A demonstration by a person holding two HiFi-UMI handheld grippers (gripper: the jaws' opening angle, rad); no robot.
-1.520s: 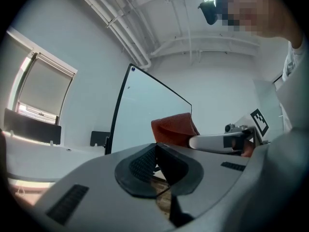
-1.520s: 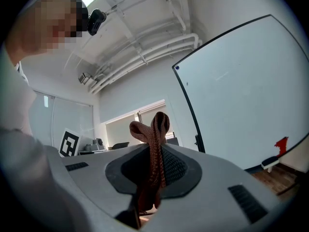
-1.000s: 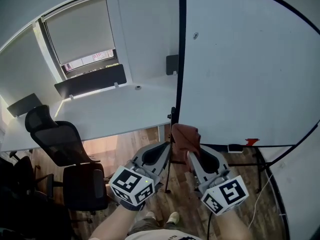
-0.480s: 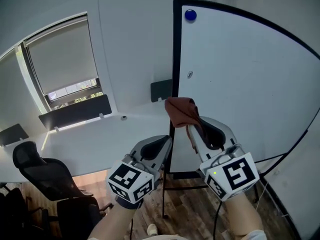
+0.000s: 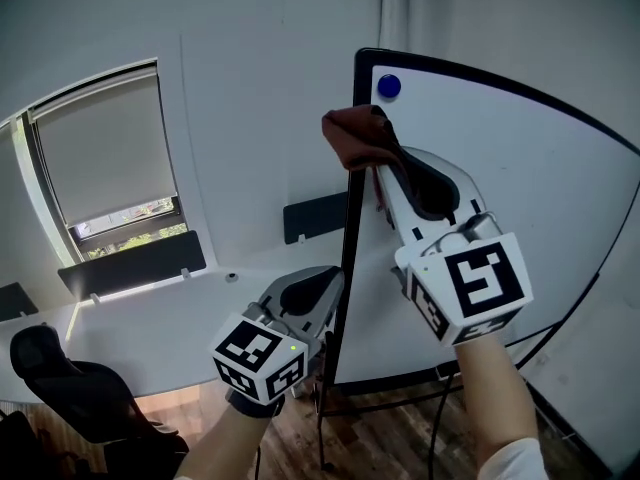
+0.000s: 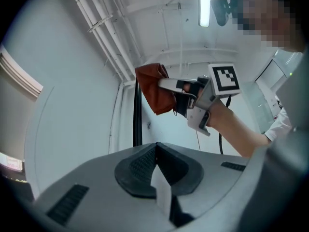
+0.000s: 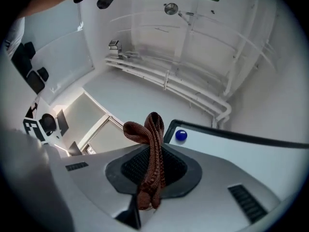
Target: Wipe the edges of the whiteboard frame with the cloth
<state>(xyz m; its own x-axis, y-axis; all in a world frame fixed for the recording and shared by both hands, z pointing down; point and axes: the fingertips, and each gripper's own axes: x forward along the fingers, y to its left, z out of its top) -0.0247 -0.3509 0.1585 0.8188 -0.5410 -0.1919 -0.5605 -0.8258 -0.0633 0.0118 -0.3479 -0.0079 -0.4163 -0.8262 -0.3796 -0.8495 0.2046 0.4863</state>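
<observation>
The cloth (image 5: 352,136), a rust-brown rag, is pinched between the closed jaws of the right claw (image 5: 383,168). Its loose bunch sticks out past the jaw tips, over the left upright of the black whiteboard frame (image 5: 347,230) just below the top-left corner. In the right gripper view the cloth (image 7: 153,168) runs as a folded band down the middle of the right claw (image 7: 153,151), with the frame corner and a blue magnet (image 7: 181,135) just to its right. The left claw (image 5: 330,286) hangs lower, close beside the same upright. Its jaws are shut together with nothing between them, as the left gripper view shows (image 6: 157,151). The cloth covers the frame where they meet, so contact cannot be confirmed. The right arm hides part of the whiteboard (image 5: 520,178), and its right side is cut off.
</observation>
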